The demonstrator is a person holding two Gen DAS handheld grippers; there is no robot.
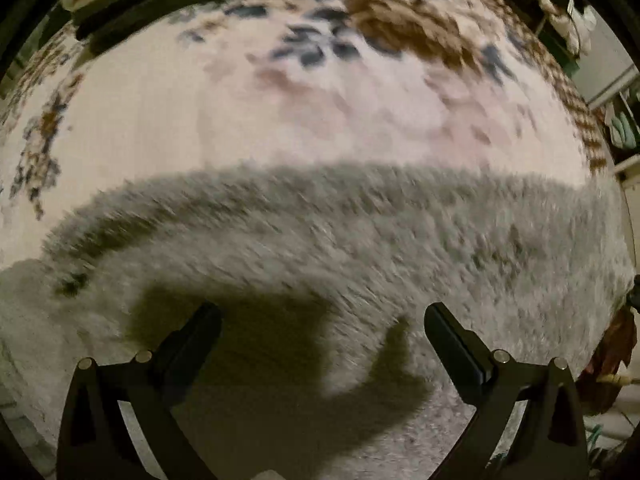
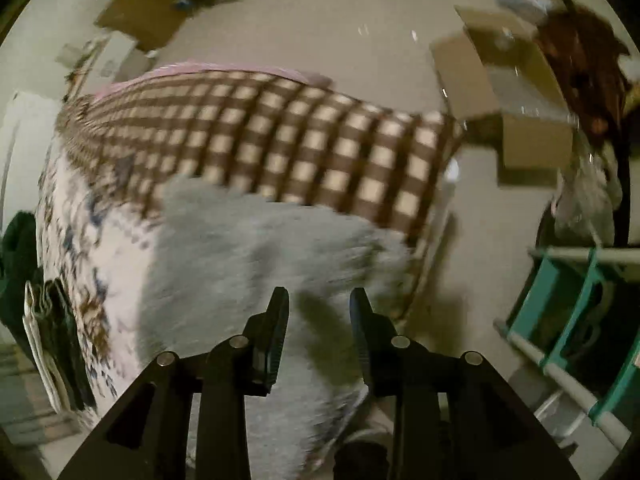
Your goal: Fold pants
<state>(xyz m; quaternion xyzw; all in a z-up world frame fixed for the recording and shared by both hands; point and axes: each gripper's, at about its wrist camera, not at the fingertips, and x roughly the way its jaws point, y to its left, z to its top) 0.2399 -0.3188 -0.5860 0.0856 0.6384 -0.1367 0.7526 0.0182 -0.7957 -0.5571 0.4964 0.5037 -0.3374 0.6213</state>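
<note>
Fluffy grey fleece pants point(image 1: 340, 240) lie across the lower half of both views on a pale floral blanket with a brown checked border point(image 2: 280, 140). The left gripper point(image 1: 322, 322) hovers spread wide; the right gripper point(image 2: 320, 300) hangs partly spread, both empty. Likely step: approaching for a fold. Next: pinch an edge.

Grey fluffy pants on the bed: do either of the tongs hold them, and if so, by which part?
Neither. Left tongs and right tongs are open above the pants, gripping nothing.
</note>
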